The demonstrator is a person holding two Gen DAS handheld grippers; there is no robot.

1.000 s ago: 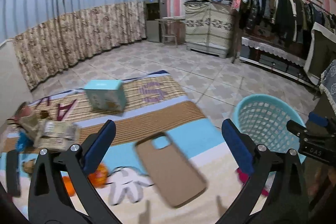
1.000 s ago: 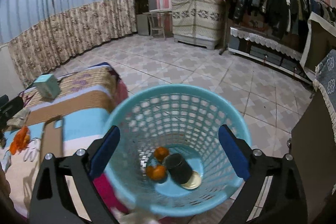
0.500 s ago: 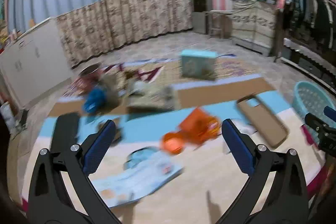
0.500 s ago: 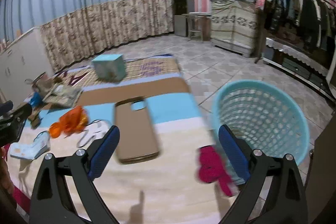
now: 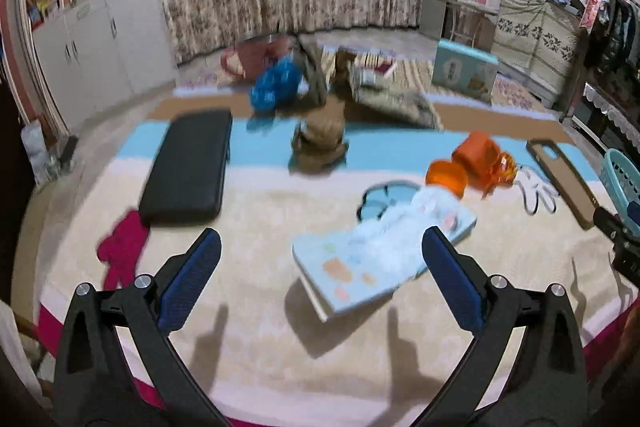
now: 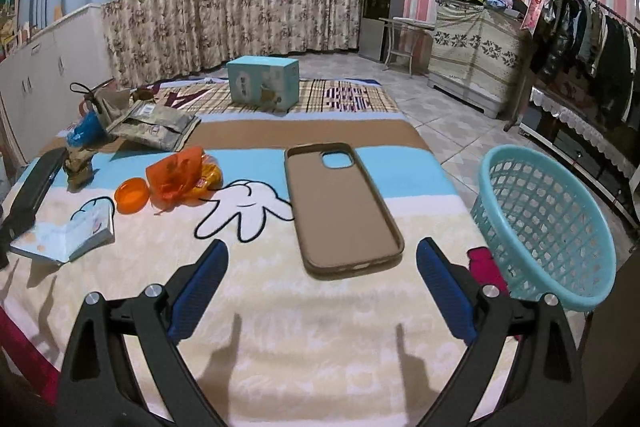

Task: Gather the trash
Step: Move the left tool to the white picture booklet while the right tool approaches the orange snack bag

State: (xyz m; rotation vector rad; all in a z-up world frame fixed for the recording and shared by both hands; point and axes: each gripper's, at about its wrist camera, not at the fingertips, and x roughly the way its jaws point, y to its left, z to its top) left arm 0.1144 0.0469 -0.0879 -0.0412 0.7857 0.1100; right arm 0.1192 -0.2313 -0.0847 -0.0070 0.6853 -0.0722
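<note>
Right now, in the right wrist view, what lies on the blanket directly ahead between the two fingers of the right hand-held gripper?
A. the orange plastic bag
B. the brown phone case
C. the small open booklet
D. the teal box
B: the brown phone case lies flat straight ahead of the open right hand-held gripper; the bag and booklet are off to its left.

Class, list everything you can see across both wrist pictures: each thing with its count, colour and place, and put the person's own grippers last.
phone case: 1, brown, blanket centre
laundry basket: 1, turquoise, floor right of bed
orange bag: 1, orange, left of phone case
orange lid: 1, beside bag
booklet: 1, pale blue, near edge
black case: 1, far left
box: 1, light blue, far end
blue bag: 1, crumpled, back left
left gripper: open
right gripper: open
</note>
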